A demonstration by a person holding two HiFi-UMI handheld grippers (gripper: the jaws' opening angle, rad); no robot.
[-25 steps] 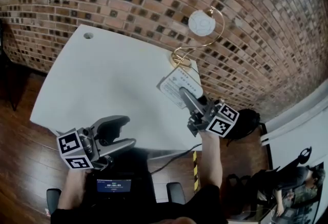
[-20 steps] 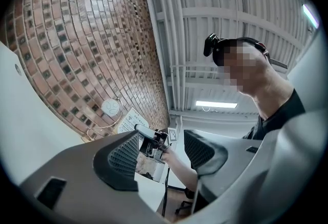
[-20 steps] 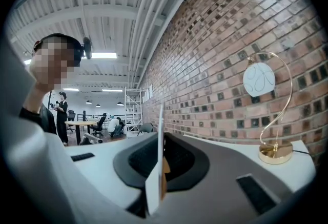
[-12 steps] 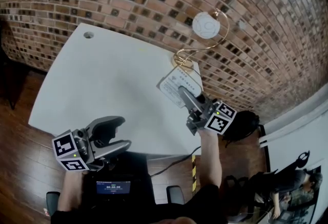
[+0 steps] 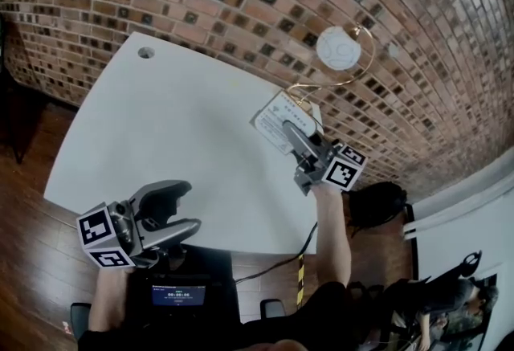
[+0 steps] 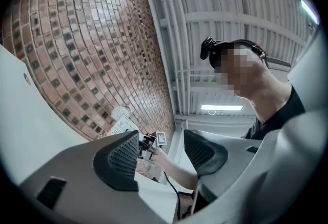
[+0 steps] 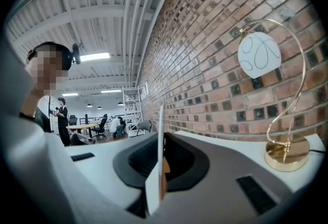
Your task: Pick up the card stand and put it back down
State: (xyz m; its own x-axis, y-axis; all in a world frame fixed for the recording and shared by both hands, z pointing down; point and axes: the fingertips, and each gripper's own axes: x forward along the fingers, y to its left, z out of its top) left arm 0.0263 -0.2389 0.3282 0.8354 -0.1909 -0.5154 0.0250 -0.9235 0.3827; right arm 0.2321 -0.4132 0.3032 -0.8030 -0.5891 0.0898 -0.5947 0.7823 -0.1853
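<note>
Your right gripper (image 5: 295, 136) was clamped on the white printed card stand (image 5: 277, 116) at the white table's (image 5: 161, 124) 2 o'clock edge. The gold globe lamp (image 5: 338, 49) stood at the stand's 1 o'clock. Your left gripper (image 5: 181, 211) gaped, empty. Setting the stand flat, clear of the lamp, looked wise.

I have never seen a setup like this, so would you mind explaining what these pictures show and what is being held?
No robot here: a person holds a two-jaw gripper in each hand. One picture comes from a camera on the person's head, looking down; the other two come from cameras riding on the grippers, looking along their jaws. On the white table stands a gold lamp with a white globe. The right gripper is shut on the card stand, seen edge-on in its own view. The left gripper is open and empty.
</note>
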